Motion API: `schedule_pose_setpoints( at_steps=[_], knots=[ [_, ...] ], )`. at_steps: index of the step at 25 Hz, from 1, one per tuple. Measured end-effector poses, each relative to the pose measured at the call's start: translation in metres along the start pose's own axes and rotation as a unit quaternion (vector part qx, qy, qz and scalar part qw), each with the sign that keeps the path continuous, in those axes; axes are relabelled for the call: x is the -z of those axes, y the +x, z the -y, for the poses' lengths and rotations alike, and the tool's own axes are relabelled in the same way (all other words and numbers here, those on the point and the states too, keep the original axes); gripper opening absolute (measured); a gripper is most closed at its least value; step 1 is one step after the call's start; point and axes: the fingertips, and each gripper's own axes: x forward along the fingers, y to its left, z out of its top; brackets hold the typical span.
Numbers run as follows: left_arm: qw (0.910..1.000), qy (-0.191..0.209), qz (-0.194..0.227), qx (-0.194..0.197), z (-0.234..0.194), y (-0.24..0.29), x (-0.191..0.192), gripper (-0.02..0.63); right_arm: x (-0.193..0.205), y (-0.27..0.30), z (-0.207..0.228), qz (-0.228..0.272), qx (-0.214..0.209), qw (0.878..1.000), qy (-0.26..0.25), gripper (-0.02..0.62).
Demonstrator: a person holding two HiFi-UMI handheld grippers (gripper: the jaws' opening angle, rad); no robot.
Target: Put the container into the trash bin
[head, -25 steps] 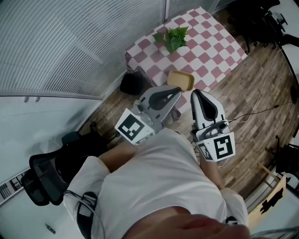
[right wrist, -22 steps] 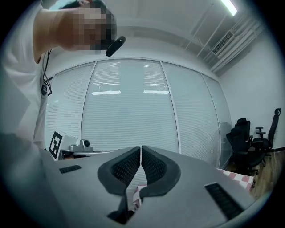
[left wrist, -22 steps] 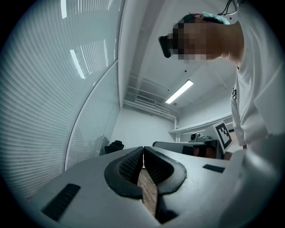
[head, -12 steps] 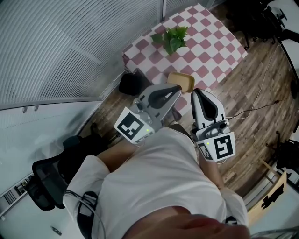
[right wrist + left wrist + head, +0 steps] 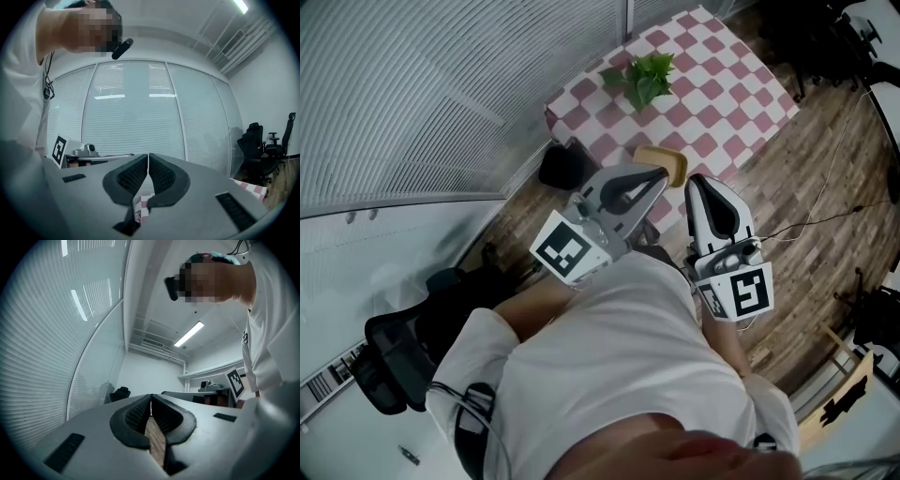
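Note:
In the head view a shallow tan container [image 5: 664, 159] lies at the near edge of a table with a red-and-white checked cloth [image 5: 727, 89]. A black trash bin [image 5: 562, 167] stands on the floor by the table's left corner. My left gripper [image 5: 660, 177] reaches just to the container's near rim, its jaws together and empty. My right gripper [image 5: 693, 183] is beside it to the right, short of the table, also shut with nothing held. In the left gripper view the left gripper [image 5: 150, 399] shows pads pressed together. The right gripper [image 5: 148, 157] shows the same in its own view.
A green potted plant [image 5: 643, 77] stands on the table behind the container. A glass wall with blinds [image 5: 441, 84] runs along the left. A black office chair [image 5: 394, 361] is at lower left, more chairs [image 5: 839, 37] at upper right. Cables [image 5: 811, 220] cross the wooden floor.
Both grippers have edged forward toward the table, and the left gripper's tip now overlaps the container's near rim. Their jaws have stayed shut.

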Motion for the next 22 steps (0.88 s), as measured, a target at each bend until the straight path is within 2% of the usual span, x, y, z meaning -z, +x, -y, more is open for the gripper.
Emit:
schedule_pose_setpoints(
  at_steps=[14,22],
  knots=[
    [0.9994,0.010,-0.024,-0.023,0.004,0.023,0.013,0.032,-0.002,-0.009,0.027,-0.001,-0.008,1.000,-0.004,0.032],
    [0.9968,0.010,-0.065,-0.045,-0.014,0.023,0.047,0.034,0.035,-0.009,0.048,-0.041,0.019,0.999,-0.001,0.034]
  ],
)
